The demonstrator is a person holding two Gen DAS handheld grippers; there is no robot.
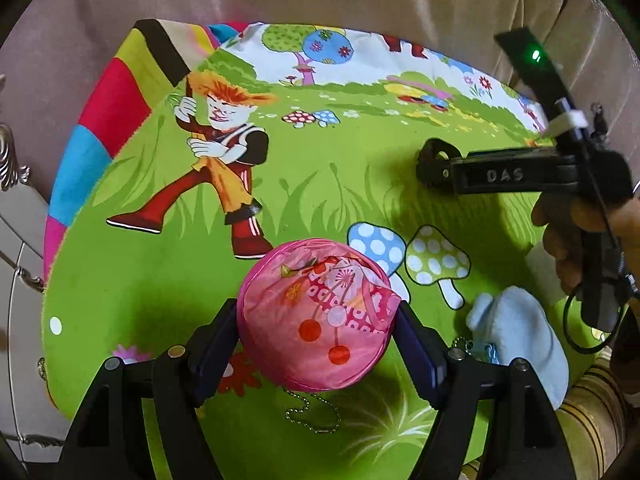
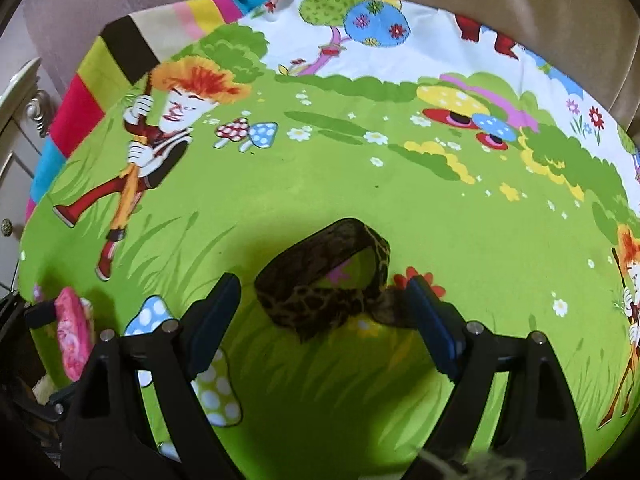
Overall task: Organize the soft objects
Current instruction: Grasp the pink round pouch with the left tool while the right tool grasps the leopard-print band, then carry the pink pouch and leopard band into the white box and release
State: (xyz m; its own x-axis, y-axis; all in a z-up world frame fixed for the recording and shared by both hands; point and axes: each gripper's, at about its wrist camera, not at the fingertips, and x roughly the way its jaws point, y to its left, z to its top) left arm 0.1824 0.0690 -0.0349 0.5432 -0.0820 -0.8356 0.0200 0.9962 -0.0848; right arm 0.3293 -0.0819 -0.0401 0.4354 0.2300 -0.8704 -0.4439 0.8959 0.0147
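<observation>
Soft objects are not yet sorted, as far as you can judge: they lie spread over the cartoon sheet. Your left gripper has the round pink pouch between its fingers, and both pads touch its sides, so it seems gripped. Just right of it lies a pale blue fluffy item. Your right gripper stands wide open and holds nothing; the leopard-print band lies between its fingers, still to be picked up.

pouch on mat, headband right of it
</observation>
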